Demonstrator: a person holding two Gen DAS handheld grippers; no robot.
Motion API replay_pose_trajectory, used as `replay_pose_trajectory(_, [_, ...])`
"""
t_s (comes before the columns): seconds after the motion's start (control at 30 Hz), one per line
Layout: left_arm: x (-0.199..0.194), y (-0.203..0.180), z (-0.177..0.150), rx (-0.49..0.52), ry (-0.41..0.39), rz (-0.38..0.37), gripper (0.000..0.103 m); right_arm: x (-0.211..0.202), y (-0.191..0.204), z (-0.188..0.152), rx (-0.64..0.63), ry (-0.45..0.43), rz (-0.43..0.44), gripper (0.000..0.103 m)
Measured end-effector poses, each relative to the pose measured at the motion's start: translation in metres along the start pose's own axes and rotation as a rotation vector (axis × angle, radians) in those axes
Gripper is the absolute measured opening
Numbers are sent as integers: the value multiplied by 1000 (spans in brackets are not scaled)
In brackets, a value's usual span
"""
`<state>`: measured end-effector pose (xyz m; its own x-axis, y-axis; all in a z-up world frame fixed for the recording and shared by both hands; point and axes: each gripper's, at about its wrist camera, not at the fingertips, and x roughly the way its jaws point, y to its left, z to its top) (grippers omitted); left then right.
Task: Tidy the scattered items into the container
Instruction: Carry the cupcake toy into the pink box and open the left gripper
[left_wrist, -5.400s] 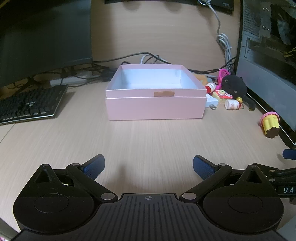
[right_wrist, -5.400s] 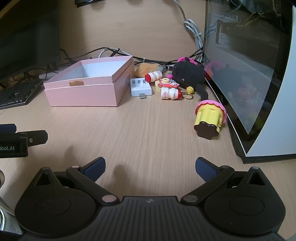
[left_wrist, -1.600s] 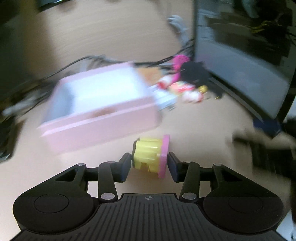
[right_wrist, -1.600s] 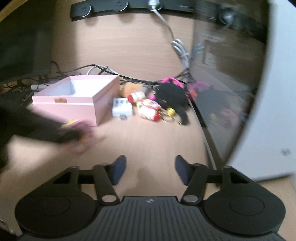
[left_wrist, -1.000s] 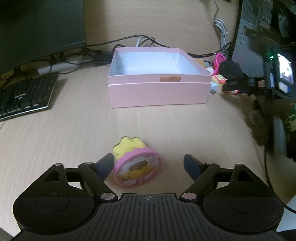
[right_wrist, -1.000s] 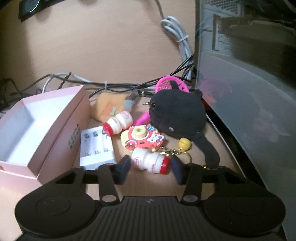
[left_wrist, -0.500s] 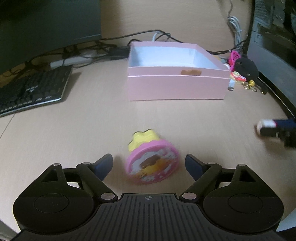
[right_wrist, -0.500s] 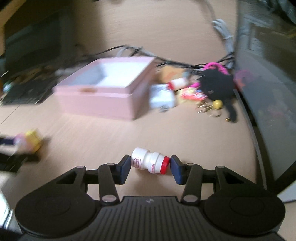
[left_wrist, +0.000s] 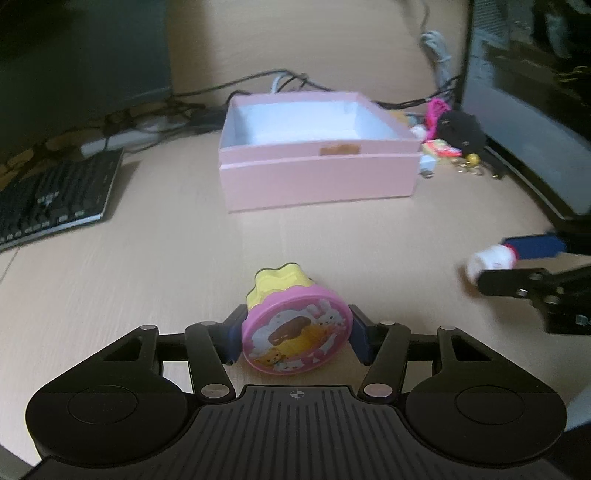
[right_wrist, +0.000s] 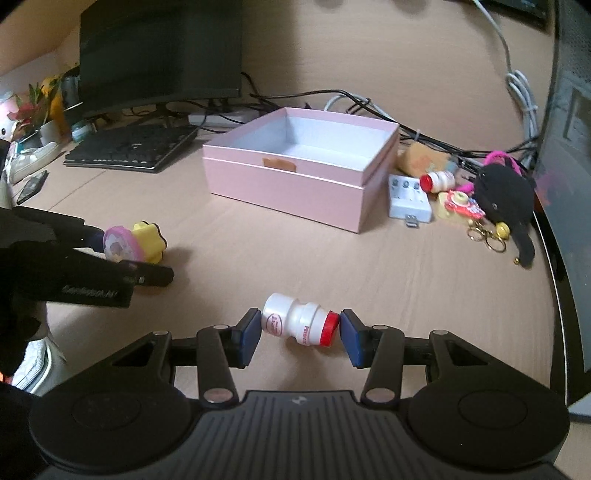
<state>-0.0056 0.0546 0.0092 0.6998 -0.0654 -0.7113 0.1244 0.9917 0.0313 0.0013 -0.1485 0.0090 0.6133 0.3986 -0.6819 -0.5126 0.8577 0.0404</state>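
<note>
A yellow cupcake toy (left_wrist: 295, 332) with a pink picture disc lies on its side on the desk. My left gripper (left_wrist: 297, 338) has it between its jaws, which are closing, and both blue pads touch the disc's rim. The same toy (right_wrist: 133, 245) shows at the left of the right wrist view. My right gripper (right_wrist: 300, 330) is shut end to end on a small white bottle (right_wrist: 295, 321) with a red cap, held over the desk in front of the box. The open pink box (left_wrist: 317, 177) stands further back, with nothing visible inside.
Right of the pink box (right_wrist: 288, 184) lie a white charger (right_wrist: 410, 201), a second small bottle (right_wrist: 437, 181), a pink keyring charm (right_wrist: 460, 203) and a black plush (right_wrist: 504, 195). A keyboard (right_wrist: 129, 149) and a monitor (right_wrist: 159, 51) sit at the back left. A computer case (right_wrist: 569, 147) borders the right side.
The left jaws have come in from wide open onto the cupcake toy. My right gripper has carried the small bottle away from the pile to the front of the desk.
</note>
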Motion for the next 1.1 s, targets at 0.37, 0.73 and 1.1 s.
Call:
replay_pose_trajectory(0.37, [5,23,94,71,-167,1,60,10,-19,79,134,-108,103,46])
replay_pose_trajectory(0.73, [51,40,176,81,-250,-60,96,51,-96,153,354,-362,-311,85])
replay_pose_trajectory(1.1, [41,10,104,174,-63,-253,98,101,-118,87,335,-163,-384,57])
